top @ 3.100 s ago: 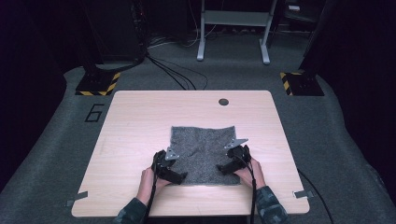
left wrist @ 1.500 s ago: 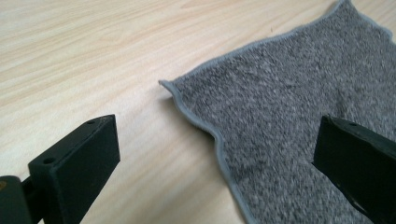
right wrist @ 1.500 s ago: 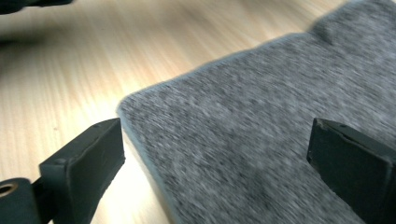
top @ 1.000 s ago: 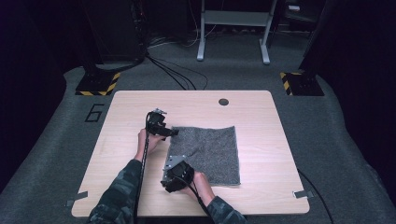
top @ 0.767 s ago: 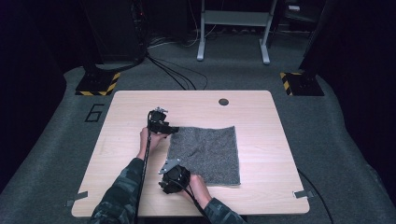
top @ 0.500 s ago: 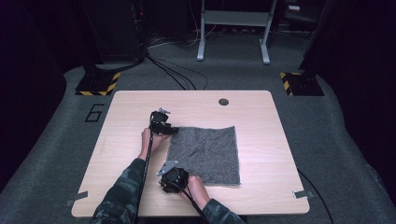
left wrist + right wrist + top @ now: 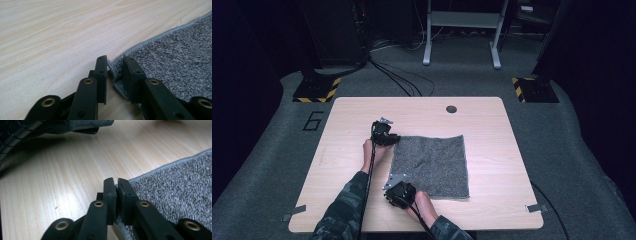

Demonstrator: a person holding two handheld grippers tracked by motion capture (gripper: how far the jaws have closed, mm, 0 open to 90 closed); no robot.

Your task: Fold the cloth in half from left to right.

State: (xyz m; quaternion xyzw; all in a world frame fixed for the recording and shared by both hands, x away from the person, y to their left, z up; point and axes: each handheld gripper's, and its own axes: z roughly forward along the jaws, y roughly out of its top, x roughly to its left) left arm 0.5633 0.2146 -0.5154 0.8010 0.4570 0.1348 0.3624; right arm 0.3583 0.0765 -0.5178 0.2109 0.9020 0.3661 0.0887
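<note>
Both hand-held grippers have just been closing: right (image 7: pixel 115 185) pinches the grey cloth (image 7: pixel 175 187) edge, left (image 7: pixel 115 65) nearly.

Both sleeves (image 7: pixel 347 207) are a dark camouflage pattern of greens and greys, reaching down to the wrists. Each hand-held gripper is black: the left hand-held gripper (image 7: pixel 113 65) and the right hand-held gripper (image 7: pixel 115 185) have flat rectangular jaws on linked bars pinned with brass-coloured rivets. A black cable (image 7: pixel 371 155) trails back, and a grey three-cornered plate (image 7: pixel 396 178) tops the right one
</note>
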